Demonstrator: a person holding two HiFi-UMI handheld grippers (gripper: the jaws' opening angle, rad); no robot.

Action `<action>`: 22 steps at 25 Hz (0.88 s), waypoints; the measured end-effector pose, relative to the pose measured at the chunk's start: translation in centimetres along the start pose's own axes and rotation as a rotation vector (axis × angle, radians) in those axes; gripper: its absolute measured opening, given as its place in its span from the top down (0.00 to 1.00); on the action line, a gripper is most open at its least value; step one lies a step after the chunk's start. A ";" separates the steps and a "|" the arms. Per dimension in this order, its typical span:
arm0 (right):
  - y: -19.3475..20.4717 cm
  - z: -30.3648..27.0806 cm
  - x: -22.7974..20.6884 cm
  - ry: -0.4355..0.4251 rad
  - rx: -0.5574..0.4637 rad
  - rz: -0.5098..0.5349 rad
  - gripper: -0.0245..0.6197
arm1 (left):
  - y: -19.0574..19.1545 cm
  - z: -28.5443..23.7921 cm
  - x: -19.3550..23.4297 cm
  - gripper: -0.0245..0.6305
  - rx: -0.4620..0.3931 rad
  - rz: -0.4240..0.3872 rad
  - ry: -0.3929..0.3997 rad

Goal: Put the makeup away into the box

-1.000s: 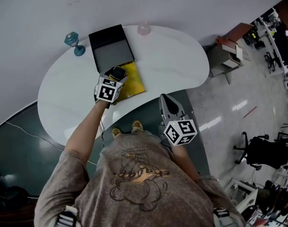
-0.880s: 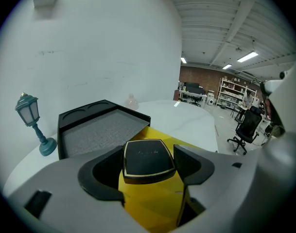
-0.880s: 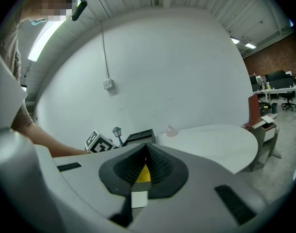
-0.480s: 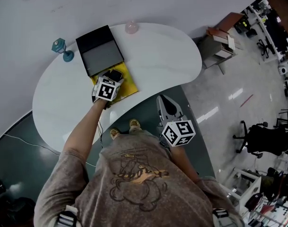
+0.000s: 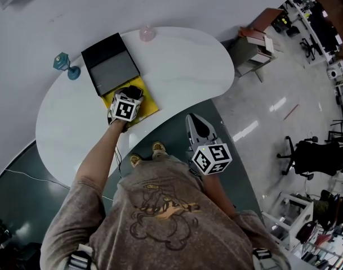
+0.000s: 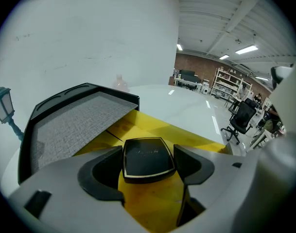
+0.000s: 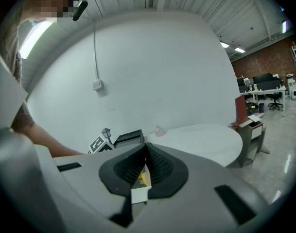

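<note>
A black compact with a gold rim (image 6: 147, 158) sits between the jaws of my left gripper (image 6: 148, 165), whose pads touch its two sides. In the head view that gripper (image 5: 133, 94) hangs low over a yellow panel (image 5: 149, 104), with the compact (image 5: 136, 91) at its tip. The yellow panel (image 6: 162, 130) lies against the near edge of an open black box with a grey lining (image 5: 110, 64), also seen in the left gripper view (image 6: 72, 123). My right gripper (image 5: 195, 120) is held off the table's front edge, pads together (image 7: 144, 150).
The white rounded table (image 5: 182, 66) carries a small blue lantern ornament (image 5: 65, 65) left of the box and a pink object (image 5: 146, 34) at the far edge. A low cabinet (image 5: 253, 50) and an office chair (image 5: 317, 157) stand on the floor to the right.
My left gripper has sunk with the compact from the box's near edge to just over the yellow panel. The right gripper has hardly shifted.
</note>
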State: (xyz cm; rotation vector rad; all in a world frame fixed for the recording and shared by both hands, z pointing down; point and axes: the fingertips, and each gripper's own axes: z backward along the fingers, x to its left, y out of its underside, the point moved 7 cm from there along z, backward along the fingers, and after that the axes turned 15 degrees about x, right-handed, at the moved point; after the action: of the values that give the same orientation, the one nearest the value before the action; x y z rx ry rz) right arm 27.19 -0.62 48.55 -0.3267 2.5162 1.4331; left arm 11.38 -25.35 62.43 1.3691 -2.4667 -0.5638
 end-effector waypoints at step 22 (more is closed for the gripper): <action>-0.2 0.7 -1.3 0.005 0.002 -0.009 0.95 | -0.1 -0.6 -0.9 0.44 0.046 -0.035 0.041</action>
State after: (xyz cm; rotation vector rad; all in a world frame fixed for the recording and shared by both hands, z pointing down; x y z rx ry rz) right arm 28.57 -0.03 48.50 -0.3403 2.5169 1.4277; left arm 12.15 -24.73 62.88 1.4289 -2.4421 -0.4848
